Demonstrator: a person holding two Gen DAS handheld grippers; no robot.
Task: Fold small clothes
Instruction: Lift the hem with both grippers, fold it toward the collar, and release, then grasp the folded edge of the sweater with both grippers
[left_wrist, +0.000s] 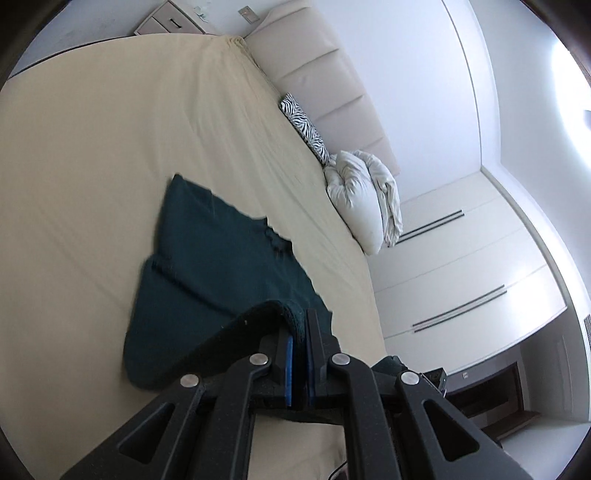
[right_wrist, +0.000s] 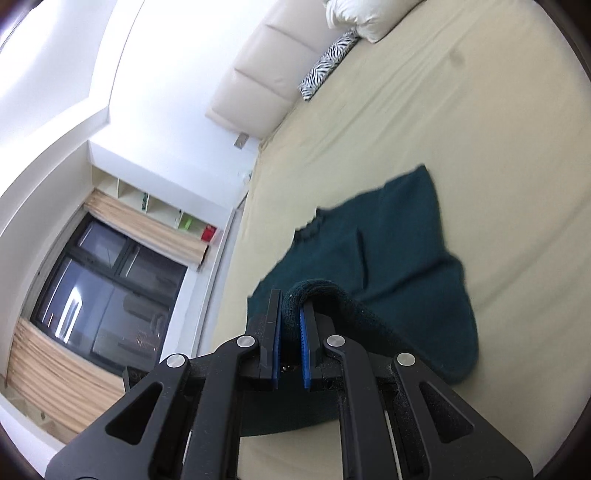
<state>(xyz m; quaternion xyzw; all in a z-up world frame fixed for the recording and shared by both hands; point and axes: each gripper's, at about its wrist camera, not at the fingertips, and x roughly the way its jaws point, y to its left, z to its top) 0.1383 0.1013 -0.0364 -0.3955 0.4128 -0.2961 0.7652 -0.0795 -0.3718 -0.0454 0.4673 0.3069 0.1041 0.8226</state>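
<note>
1. The left gripper has its fingers clenched on a raised hem of the dark green garment; the knit edge loops over the tips of the blue pads and drapes away to the left of that view.
2. The right gripper is likewise clamped on the same garment, a rolled fold of the knit squeezed between its blue pads and curling off to the right over one finger.
3. Beyond both pairs of fingers the rest of the garment lies spread on the cream sheet of the bed, its lifted near part rising to the grippers while the far part rests flat; the neckline's wavy trim shows along its far edge.
4. The garment sits nearer the foot of the bed than the head, roughly midway between the side edges.
5. At the head edge a zebra-striped cushion lies against the padded cream headboard, with a crumpled white pillow just beside it.
6. Past the bed, the left wrist view shows white wardrobe doors and a bedside drawer unit.
7. The right wrist view shows a dark window with beige curtains and wall shelves above it.
</note>
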